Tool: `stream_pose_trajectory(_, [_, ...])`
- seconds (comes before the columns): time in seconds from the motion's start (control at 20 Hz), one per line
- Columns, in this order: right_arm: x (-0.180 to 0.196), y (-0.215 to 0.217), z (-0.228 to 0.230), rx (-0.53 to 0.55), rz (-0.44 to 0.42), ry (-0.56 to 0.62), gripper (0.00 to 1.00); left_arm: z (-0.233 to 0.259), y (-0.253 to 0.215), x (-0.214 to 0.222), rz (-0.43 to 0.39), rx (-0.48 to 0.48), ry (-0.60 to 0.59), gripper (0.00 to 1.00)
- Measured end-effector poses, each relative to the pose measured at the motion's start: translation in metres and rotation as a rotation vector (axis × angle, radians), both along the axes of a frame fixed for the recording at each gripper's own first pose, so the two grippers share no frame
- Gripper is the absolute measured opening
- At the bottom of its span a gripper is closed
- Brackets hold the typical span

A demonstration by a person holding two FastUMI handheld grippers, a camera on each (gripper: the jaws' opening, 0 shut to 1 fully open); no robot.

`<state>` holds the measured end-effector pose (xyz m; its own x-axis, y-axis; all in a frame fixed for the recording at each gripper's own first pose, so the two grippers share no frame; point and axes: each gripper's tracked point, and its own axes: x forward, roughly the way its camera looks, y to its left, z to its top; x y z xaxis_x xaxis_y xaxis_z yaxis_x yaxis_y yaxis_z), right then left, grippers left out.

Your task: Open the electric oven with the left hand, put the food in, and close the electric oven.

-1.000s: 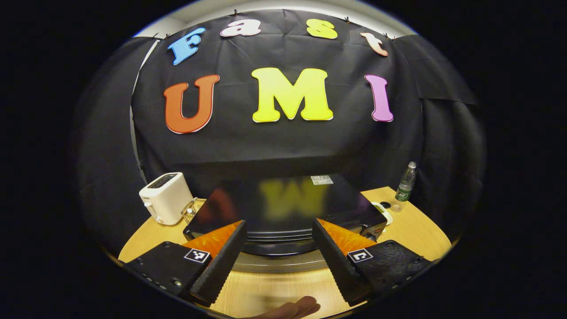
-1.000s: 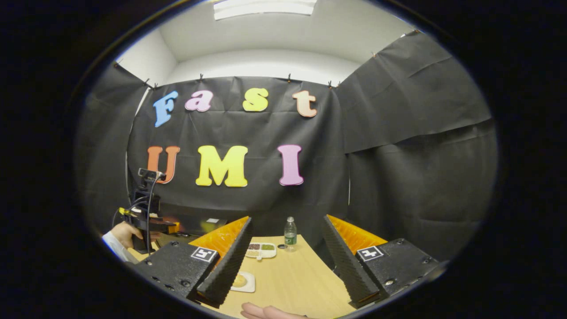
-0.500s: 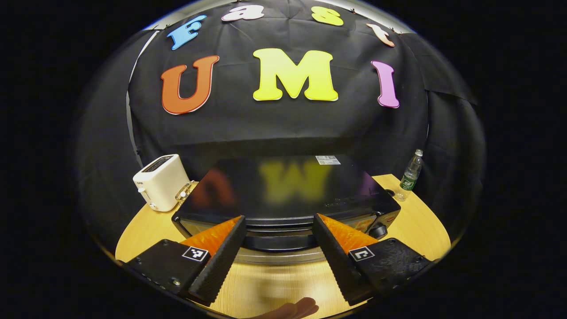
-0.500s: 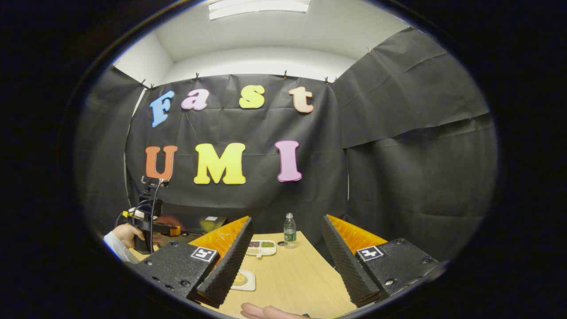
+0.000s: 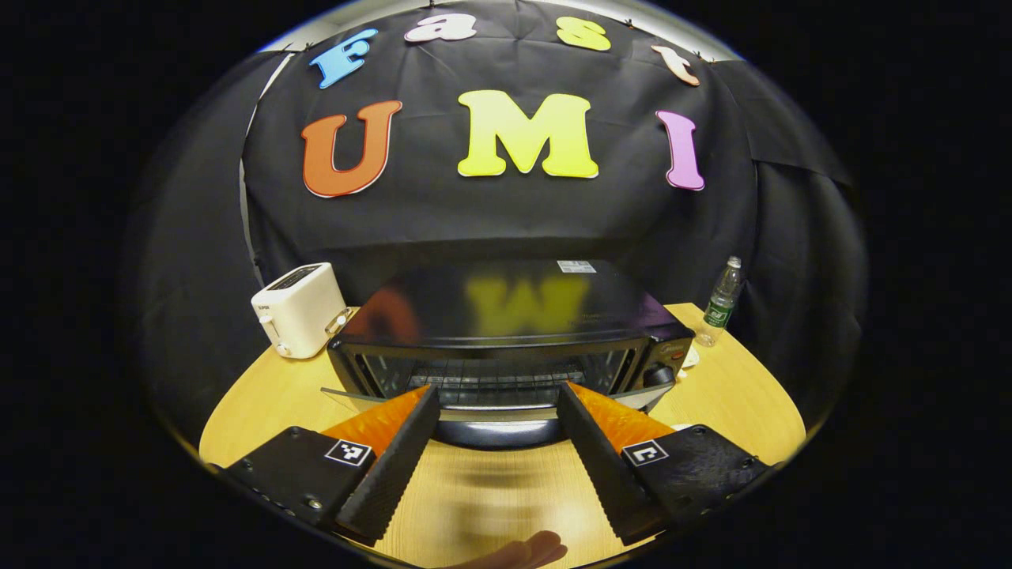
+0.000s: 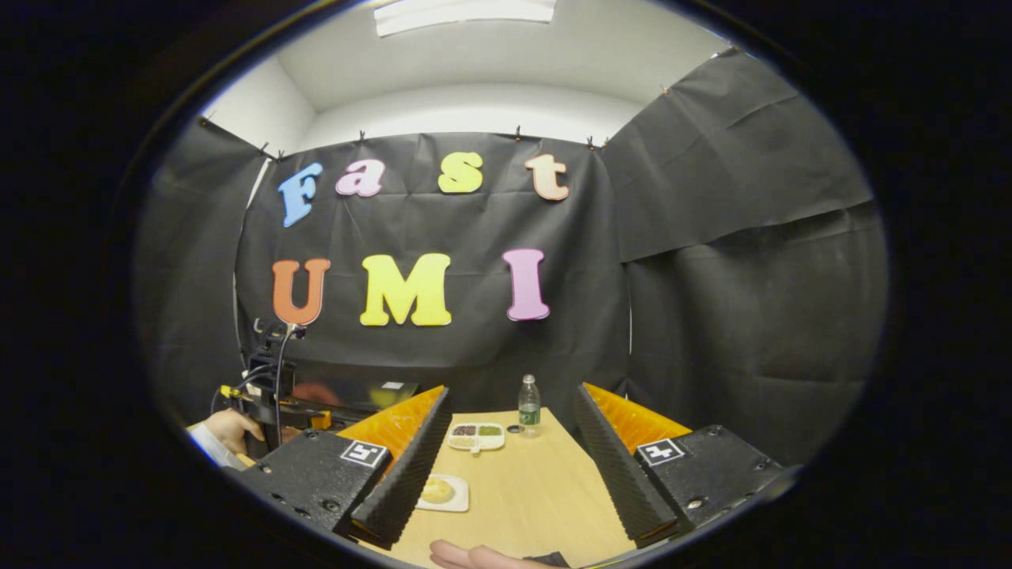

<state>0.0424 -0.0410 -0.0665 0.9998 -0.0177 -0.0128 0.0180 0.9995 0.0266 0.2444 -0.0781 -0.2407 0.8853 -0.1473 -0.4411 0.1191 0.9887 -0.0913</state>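
while the electric oven (image 5: 506, 316) sits mid-table with its door (image 5: 490, 412) partly lowered, rack showing, we hold the left gripper (image 5: 496, 450) spread around the handle (image 5: 496, 432), not pinching. our right gripper (image 6: 512, 462) hangs spread over the table (image 6: 530, 490); the food (image 6: 436, 490) lies on a small plate (image 6: 457, 499) beside it. toaster (image 5: 299, 310) left, bottle (image 5: 719, 303) right.

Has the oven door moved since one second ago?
Yes. The oven door has swung down and forward, away from the oven, baring the rack behind it.
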Motion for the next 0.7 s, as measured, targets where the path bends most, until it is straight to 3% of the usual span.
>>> stream_pose_trajectory(0.7, [-0.024, 0.006, -0.016, -0.002, -0.011, 0.032, 0.94, -0.075, -0.003, -0.091, 0.008, -0.007, 0.015, 0.98])
